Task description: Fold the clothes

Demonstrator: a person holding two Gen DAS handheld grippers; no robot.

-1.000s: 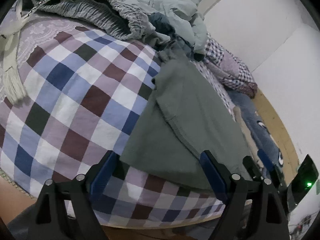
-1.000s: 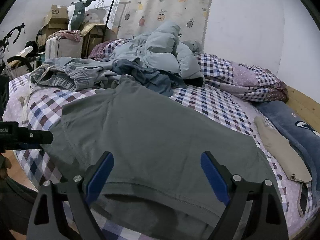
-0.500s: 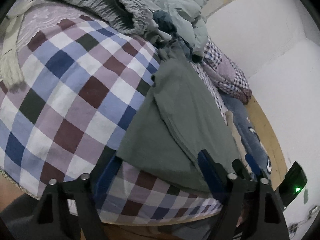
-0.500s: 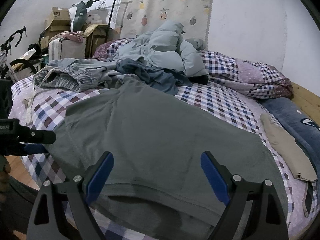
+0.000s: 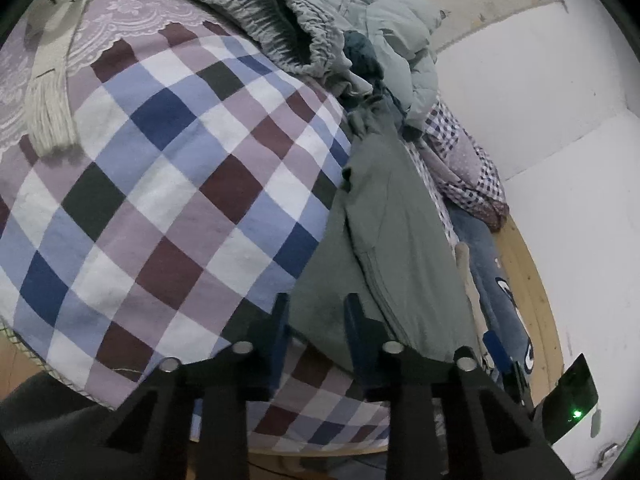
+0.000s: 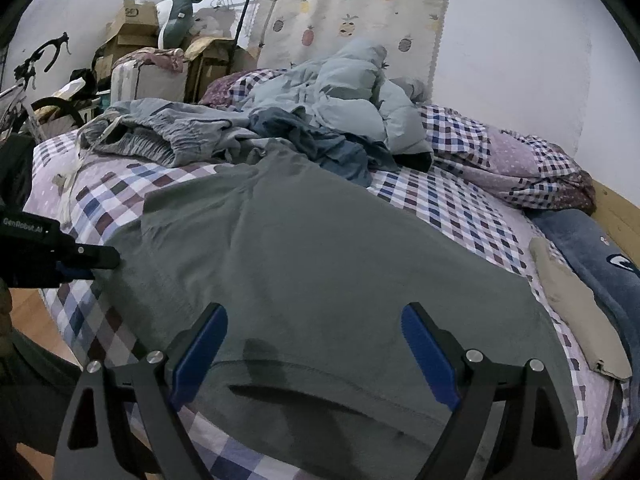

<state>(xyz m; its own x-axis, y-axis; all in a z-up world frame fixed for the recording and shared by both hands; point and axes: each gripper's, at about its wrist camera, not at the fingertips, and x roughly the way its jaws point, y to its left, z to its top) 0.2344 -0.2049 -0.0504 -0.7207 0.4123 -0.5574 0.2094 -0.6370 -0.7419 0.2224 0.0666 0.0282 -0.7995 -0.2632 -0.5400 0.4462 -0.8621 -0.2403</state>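
A grey-green T-shirt (image 6: 320,248) lies spread flat on the checked bedsheet (image 6: 460,216), its hem toward the bed's front edge. In the left wrist view the same shirt (image 5: 384,216) runs away from me along the right, and my left gripper (image 5: 316,308) has its blue-padded fingers drawn close on the shirt's near left corner, with fabric between them. From the right wrist view the left gripper (image 6: 100,258) sits at that corner. My right gripper (image 6: 314,320) hovers open over the hem, nothing between its fingers.
A heap of clothes fills the back of the bed: grey ribbed trousers (image 6: 160,136), a pale blue puffy jacket (image 6: 352,92), a dark blue garment (image 6: 328,148). A tan folded piece (image 6: 576,312) and a blue plush (image 6: 600,252) lie at right by the wooden frame (image 6: 620,208). Boxes (image 6: 132,28) stand back left.
My left gripper's fingers have closed from wide apart onto the shirt's near left corner. The right gripper stays open over the hem, barely moved.
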